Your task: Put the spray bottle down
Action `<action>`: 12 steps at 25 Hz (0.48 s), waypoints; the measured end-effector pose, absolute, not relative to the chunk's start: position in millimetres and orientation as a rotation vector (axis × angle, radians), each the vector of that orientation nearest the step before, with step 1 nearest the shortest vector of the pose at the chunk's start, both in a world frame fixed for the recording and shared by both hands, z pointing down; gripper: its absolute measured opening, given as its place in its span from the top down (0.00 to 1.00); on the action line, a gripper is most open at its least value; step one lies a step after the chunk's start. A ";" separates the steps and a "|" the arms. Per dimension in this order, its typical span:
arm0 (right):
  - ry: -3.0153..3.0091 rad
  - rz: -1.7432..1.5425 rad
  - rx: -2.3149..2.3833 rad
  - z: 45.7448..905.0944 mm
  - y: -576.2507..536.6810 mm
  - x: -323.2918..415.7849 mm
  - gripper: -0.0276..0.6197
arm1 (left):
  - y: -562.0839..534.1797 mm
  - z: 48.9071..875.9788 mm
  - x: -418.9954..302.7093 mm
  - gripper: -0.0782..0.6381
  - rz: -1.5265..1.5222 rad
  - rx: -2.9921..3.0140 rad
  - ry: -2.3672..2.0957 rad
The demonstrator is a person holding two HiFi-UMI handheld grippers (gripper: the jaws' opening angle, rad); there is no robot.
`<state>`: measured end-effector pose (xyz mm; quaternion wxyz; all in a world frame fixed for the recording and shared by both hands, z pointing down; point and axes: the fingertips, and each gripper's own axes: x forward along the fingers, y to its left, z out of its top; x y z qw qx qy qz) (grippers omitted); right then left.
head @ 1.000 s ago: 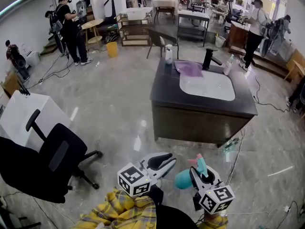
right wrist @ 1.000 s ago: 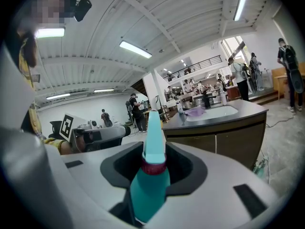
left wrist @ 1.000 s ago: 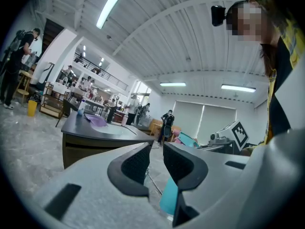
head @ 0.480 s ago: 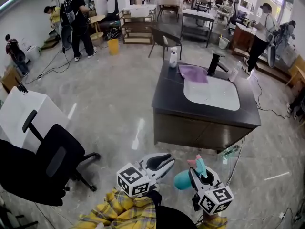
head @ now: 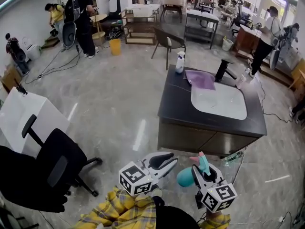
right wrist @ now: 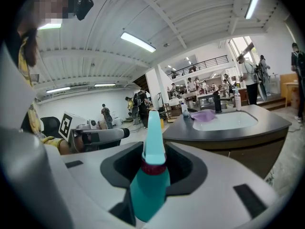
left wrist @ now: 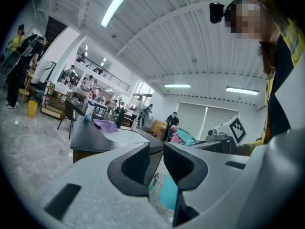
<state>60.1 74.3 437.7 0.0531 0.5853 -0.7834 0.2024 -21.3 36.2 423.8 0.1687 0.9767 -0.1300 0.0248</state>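
Observation:
A teal spray bottle (right wrist: 151, 187) with a red collar and a pink trigger (head: 195, 160) stands upright between the jaws of my right gripper (right wrist: 153, 151), which is shut on its neck. In the head view the right gripper (head: 202, 170) is at the bottom middle, with the bottle's teal body (head: 185, 177) on its left. My left gripper (head: 163, 161) is level beside it. Its jaws (left wrist: 156, 162) stand a narrow gap apart with nothing between them. The teal bottle (left wrist: 167, 193) shows behind that gap.
Ahead stands a dark counter (head: 181, 106) with a white sink (head: 219, 101), a black faucet (head: 223, 70), a purple cloth (head: 200, 79) and a white spray bottle (head: 179, 62). A black office chair (head: 50, 168) is at the left. People stand at the far side of the room.
Both grippers have been carried across the floor toward the counter, the bottle still held. The counter has shifted right in the head view. People in the background have moved.

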 end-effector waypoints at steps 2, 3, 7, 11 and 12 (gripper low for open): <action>-2.380 0.598 1.773 435.6 63.0 56.2 0.75 | 26.3 424.5 -27.7 0.78 0.069 2.779 -0.375; -2.380 0.587 1.769 434.2 57.2 55.2 0.75 | 21.0 424.8 -29.9 0.78 0.069 2.780 -0.379; -2.380 0.566 1.752 430.1 35.2 53.6 0.75 | 3.1 425.0 -36.2 0.78 0.069 2.782 -0.394; -2.394 0.544 1.733 425.0 16.1 52.7 0.75 | -8.7 425.7 -42.1 0.78 0.060 2.772 -0.423; -2.400 0.538 1.726 423.3 11.4 53.7 0.75 | -11.7 425.4 -42.3 0.78 0.058 2.769 -0.432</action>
